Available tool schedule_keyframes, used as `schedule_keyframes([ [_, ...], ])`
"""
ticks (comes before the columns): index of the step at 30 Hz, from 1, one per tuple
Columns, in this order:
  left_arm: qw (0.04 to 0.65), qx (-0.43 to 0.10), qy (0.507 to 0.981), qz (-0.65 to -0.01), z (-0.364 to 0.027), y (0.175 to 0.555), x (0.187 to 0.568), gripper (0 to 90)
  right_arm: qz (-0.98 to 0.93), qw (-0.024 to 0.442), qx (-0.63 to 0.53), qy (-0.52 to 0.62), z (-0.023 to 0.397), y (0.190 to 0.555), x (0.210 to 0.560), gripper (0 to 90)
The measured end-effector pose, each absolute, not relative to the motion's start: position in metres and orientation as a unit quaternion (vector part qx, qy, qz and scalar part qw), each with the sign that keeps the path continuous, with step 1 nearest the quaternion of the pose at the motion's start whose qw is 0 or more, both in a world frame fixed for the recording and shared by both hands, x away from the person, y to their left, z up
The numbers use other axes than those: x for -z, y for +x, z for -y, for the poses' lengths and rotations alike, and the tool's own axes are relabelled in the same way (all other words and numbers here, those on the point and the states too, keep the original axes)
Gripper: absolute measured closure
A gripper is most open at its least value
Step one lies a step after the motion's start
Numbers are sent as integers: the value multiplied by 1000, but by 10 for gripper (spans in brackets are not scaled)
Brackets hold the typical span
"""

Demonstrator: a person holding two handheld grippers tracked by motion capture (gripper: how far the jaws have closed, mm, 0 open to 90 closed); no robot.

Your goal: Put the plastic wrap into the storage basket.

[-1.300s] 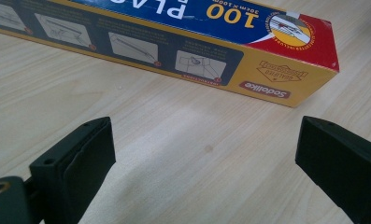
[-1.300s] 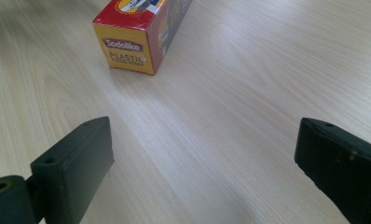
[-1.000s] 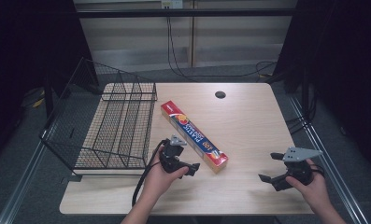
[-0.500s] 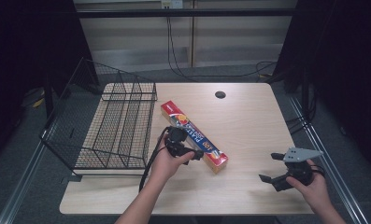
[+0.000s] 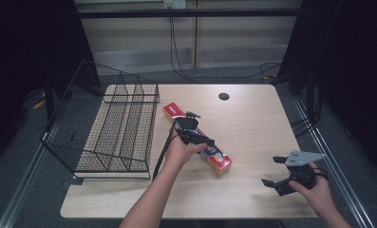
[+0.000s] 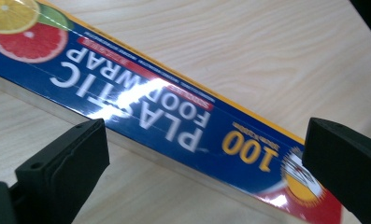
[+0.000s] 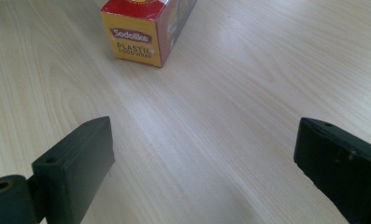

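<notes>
So my left gripper (image 5: 198,135) is hovering right over the plastic wrap box (image 5: 214,156), jaws have just been opening and now stand wide, nothing pinched; the box runs slantwise beneath and between them, lying flat on the table (image 5: 252,118); my right gripper (image 5: 280,172) is wide open too, empty, box end well ahead of it. What could go wrong, I reckon: the box sits crooked to my jaws, so closing now could catch 1 corner and spin it away; it's glossy, so it may slide. The wire rack (image 5: 115,133) off to my left gripper's side has nothing in it.
</notes>
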State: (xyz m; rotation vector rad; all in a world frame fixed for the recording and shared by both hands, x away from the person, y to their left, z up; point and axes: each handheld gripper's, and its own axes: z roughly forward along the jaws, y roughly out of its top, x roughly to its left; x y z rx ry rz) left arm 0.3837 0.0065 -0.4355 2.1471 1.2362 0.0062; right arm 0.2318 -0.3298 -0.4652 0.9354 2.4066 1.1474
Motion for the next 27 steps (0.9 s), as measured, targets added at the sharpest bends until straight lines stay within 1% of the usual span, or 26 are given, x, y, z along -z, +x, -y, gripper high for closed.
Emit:
schedule_keyframes([
  [2, 324, -2, 817, -477, -7, 387, 436, 10, -839, 159, -401, 331, 331, 232, 465, 46],
  [3, 321, -4, 807, -495, -6, 392, 438, 12, -838, 158, -404, 331, 332, 232, 465, 45],
  [7, 309, 7, 804, -507, -3, 398, 442, 12, -838, 158, -404, 331, 334, 232, 465, 46],
  [10, 300, -17, 799, -521, 0, 402, 443, 1, -836, 158, -407, 333, 336, 232, 463, 46],
  [14, 287, -31, 791, -539, 2, 405, 445, 1, -834, 161, -408, 335, 336, 232, 463, 46],
  [17, 290, -38, 780, -552, 2, 407, 446, 1, -835, 159, -409, 332, 336, 232, 463, 45],
  [19, 281, -44, 767, -575, 4, 410, 450, 1, -836, 161, -407, 332, 334, 232, 464, 46],
  [22, 269, -24, 763, -587, 6, 412, 457, 0, -837, 161, -407, 330, 333, 232, 464, 46],
  [27, 280, -17, 743, -608, 5, 414, 460, 0, -838, 160, -407, 327, 333, 232, 465, 46],
])
